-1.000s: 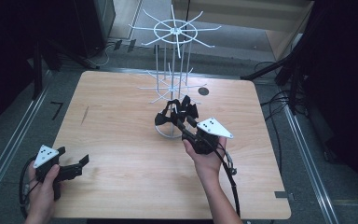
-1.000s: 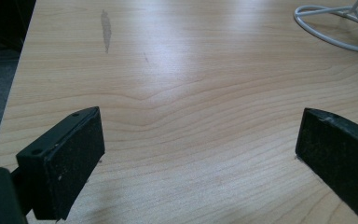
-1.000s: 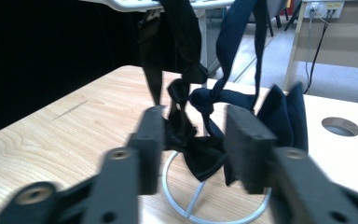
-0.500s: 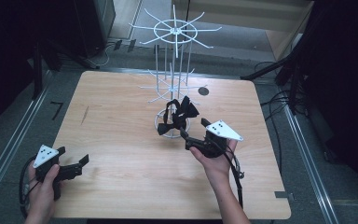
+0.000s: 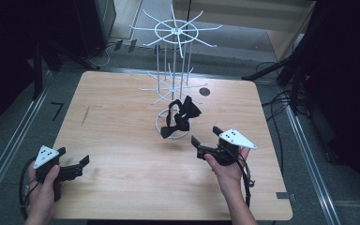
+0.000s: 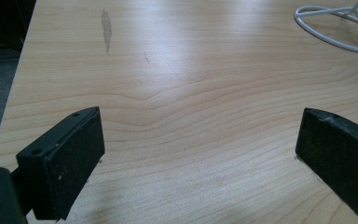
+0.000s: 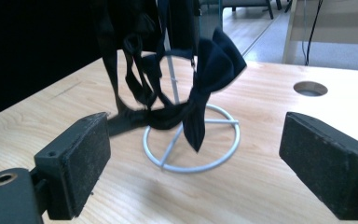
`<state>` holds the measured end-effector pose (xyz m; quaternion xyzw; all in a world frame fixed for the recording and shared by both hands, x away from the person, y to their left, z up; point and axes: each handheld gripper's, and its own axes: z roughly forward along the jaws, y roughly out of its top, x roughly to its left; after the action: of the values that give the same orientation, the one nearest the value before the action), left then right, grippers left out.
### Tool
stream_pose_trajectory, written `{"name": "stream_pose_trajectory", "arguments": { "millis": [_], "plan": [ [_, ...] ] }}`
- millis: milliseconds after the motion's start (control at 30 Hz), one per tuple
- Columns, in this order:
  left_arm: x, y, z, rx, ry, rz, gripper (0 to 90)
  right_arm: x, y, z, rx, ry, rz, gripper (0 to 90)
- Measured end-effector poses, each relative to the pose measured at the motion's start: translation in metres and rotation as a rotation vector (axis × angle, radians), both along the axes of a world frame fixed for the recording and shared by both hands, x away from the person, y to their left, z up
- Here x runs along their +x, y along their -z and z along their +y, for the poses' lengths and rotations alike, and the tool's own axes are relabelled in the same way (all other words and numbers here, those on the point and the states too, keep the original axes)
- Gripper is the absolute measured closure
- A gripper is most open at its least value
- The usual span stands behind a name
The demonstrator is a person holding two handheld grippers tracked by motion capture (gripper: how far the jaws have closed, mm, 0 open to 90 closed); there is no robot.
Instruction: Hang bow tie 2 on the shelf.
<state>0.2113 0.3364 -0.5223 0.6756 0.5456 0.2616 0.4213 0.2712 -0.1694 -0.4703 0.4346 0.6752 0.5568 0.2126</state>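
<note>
The left gripper (image 5: 72, 165) is held wide open near the table's front-left corner; the right gripper (image 5: 206, 136), jaws spread, is held toward the front-right.

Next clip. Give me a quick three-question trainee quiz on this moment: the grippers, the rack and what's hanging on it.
1. True or false: the right gripper is shut on the black fabric bow tie.
2. Where does the bow tie hang? A) from the white wire display rack, low, over its round base ring; B) flat on the light wooden table; C) in the left gripper.
3. Fill in: the jaws of the left gripper are ____, with nothing but bare table between them.

Key: 1 false, its jaws stand wide apart, short of the tie. 2 A. 3 open.
</note>
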Motion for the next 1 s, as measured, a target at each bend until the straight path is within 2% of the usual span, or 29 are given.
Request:
{"name": "stream_pose_trajectory", "arguments": {
  "millis": [200,433,633,1000],
  "plan": [
    [0.000,0.000,0.000,0.000,0.000,0.000,1.5,-0.005,0.008,-0.012,0.022,0.019,0.017,8.9],
    [0.000,0.000,0.000,0.001,-0.001,0.000,1.5,-0.011,0.012,-0.024,0.008,0.035,0.014,8.9],
    [0.000,0.000,0.000,0.001,-0.001,0.001,1.5,-0.015,0.017,-0.036,0.026,0.051,0.037,8.9],
    [0.001,0.000,0.000,-0.001,0.003,0.003,1.5,-0.023,0.029,-0.060,0.018,0.096,0.057,8.9]
  ]
}}
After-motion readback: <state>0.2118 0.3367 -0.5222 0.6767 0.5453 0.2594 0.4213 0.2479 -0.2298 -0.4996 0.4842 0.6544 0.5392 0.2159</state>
